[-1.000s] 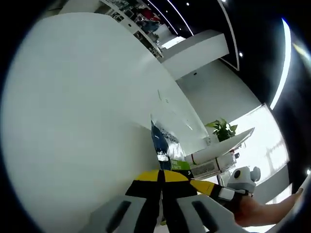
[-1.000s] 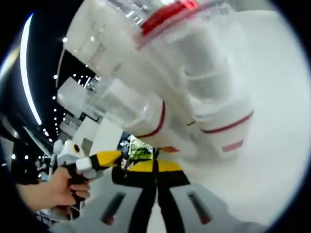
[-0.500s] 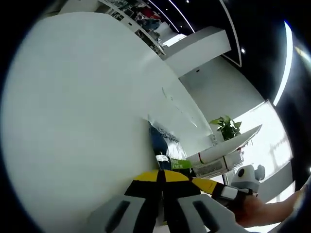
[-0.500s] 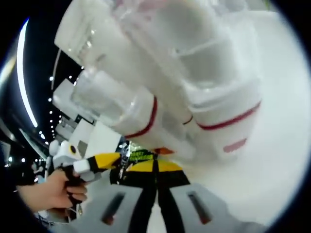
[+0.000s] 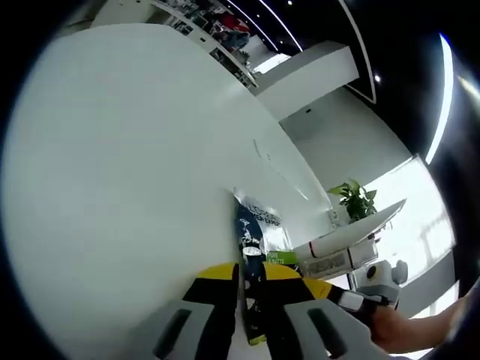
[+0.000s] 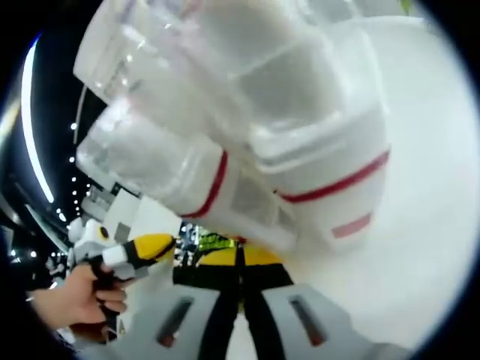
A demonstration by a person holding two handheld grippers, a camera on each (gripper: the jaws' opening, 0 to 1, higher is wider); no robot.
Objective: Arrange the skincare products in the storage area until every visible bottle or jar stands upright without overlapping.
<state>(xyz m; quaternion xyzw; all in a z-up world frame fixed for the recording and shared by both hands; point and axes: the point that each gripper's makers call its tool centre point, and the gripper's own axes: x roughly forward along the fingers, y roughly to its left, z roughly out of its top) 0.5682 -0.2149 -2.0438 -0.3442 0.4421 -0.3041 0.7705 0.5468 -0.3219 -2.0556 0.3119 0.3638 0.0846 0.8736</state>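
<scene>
Bottles [image 6: 247, 150] lie tilted, touching; arranging unfinished; left hand-held gripper [image 5: 244, 322] pinches tube [image 5: 250, 247]; right hand-held gripper [image 6: 238, 315] pressed together.

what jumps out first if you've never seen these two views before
In the right gripper view, big white containers with red bands loom close above the right gripper, whose jaws look closed together. In the left gripper view, a broad white table takes up most of the picture, and the left gripper has a dark blue packet with a green label standing between its jaws.
</scene>
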